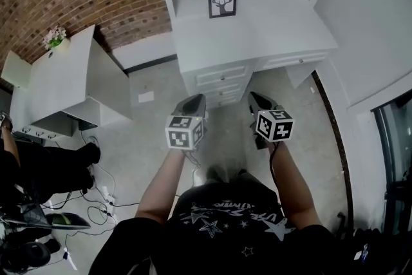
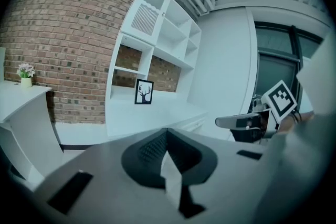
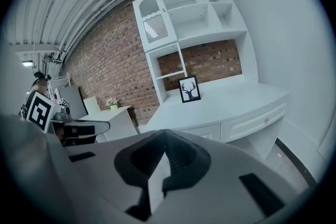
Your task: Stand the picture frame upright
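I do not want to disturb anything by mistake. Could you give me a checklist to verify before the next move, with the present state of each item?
1. Picture frame stands upright on the desk: ok.
2. Left gripper shut, nothing between its jaws: ok.
3. Right gripper shut, nothing held: ok.
4. Both grippers apart from the desk: ok.
5. Frame's rear support firmly set: cannot tell.

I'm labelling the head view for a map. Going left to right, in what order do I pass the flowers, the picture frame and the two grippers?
flowers → left gripper → frame → right gripper
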`<state>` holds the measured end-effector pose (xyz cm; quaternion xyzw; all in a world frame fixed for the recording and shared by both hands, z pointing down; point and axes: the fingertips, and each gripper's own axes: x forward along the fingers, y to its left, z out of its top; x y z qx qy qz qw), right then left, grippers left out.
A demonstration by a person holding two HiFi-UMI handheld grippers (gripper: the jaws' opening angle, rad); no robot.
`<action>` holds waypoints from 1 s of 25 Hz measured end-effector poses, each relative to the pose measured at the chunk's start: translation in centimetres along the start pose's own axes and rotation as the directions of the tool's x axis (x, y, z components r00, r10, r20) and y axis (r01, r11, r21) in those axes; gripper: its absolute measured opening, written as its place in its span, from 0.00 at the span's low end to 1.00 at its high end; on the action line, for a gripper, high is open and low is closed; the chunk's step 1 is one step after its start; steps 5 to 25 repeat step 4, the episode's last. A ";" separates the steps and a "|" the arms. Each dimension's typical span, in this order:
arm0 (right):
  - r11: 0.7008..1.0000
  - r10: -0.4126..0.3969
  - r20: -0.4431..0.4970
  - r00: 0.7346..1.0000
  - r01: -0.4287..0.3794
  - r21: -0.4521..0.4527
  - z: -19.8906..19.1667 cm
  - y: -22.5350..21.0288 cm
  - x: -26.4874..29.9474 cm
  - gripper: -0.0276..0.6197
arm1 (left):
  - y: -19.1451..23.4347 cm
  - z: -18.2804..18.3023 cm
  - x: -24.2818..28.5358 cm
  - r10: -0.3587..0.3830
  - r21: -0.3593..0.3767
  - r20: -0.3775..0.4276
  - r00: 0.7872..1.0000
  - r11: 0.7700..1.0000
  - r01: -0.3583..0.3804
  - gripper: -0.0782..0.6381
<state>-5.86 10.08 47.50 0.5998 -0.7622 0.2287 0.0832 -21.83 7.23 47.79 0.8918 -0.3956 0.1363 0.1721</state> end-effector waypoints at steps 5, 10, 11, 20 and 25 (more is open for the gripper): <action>1.000 0.010 0.001 1.000 -0.010 -0.011 -0.1 0.2 -0.7 0.07 | -0.7 -0.2 -0.7 0.007 0.016 0.003 1.000 1.000 -0.007 0.13; 1.000 0.010 0.001 1.000 -0.010 -0.011 -0.1 0.2 -0.7 0.07 | -0.7 -0.2 -0.7 0.007 0.016 0.003 1.000 1.000 -0.007 0.13; 1.000 0.010 0.001 1.000 -0.010 -0.011 -0.1 0.2 -0.7 0.07 | -0.7 -0.2 -0.7 0.007 0.016 0.003 1.000 1.000 -0.007 0.13; 1.000 0.010 0.001 1.000 -0.010 -0.011 -0.1 0.2 -0.7 0.07 | -0.7 -0.2 -0.7 0.007 0.016 0.003 1.000 1.000 -0.007 0.13; 1.000 0.010 0.001 1.000 -0.010 -0.011 -0.1 0.2 -0.7 0.07 | -0.7 -0.2 -0.7 0.007 0.016 0.003 1.000 1.000 -0.007 0.13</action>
